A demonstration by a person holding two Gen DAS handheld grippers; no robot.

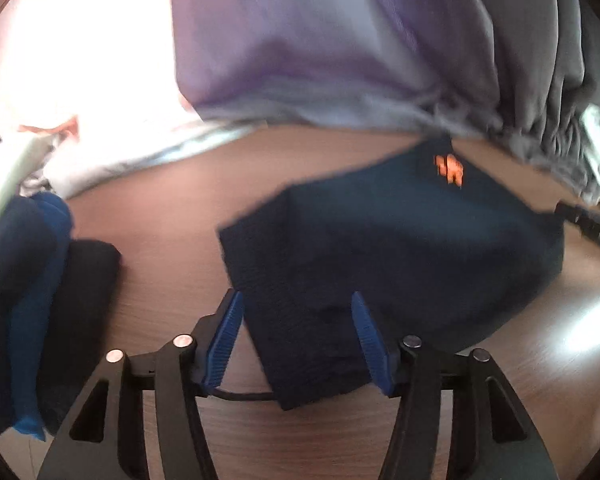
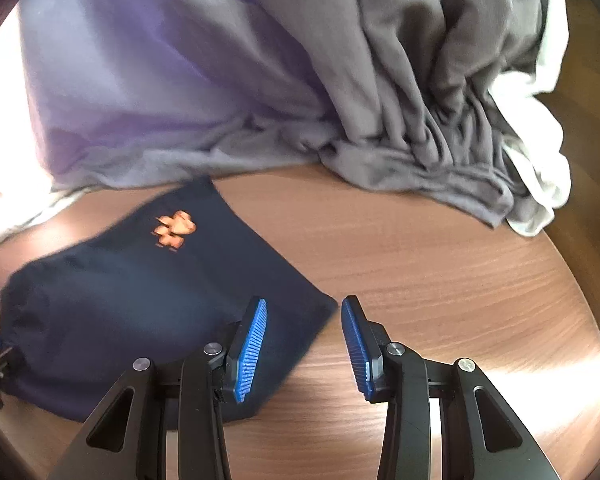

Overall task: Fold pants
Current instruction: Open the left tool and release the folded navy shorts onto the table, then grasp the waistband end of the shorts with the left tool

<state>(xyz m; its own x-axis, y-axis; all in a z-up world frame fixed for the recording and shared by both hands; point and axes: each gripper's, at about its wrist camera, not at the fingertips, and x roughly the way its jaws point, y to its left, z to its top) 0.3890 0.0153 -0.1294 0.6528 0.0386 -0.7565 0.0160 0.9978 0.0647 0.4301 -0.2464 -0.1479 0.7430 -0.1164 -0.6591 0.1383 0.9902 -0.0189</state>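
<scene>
The left claw (image 1: 298,338) stands spread, its blue pads either side of the near corner of the dark navy pants (image 1: 400,256) and, as far as the blur allows, not pressing on the cloth; nothing is pinched. The right claw (image 2: 304,344) is spread too, one pad over the pants' (image 2: 140,300) near edge, the other over bare bench (image 2: 440,280); it holds nothing.

The pants lie flat on the wooden bench as a compact, already folded packet, an orange emblem (image 2: 174,229) facing up near the far corner; they look soft, light and limp, a knit with some texture that the ribbed pads should grip well; nothing fragile here. Being several layers thick, the packet will likely slump or fan open if lifted by one corner alone; better, I judge, to take a folded edge with all layers between the pads, one claw at each end of that edge, and to slide or turn it low over the bench.

Beyond lie a heap of lilac (image 2: 140,80) and grey cloth (image 2: 420,80); in the left view, darker and blue garments (image 1: 32,280) are stacked at the left.
</scene>
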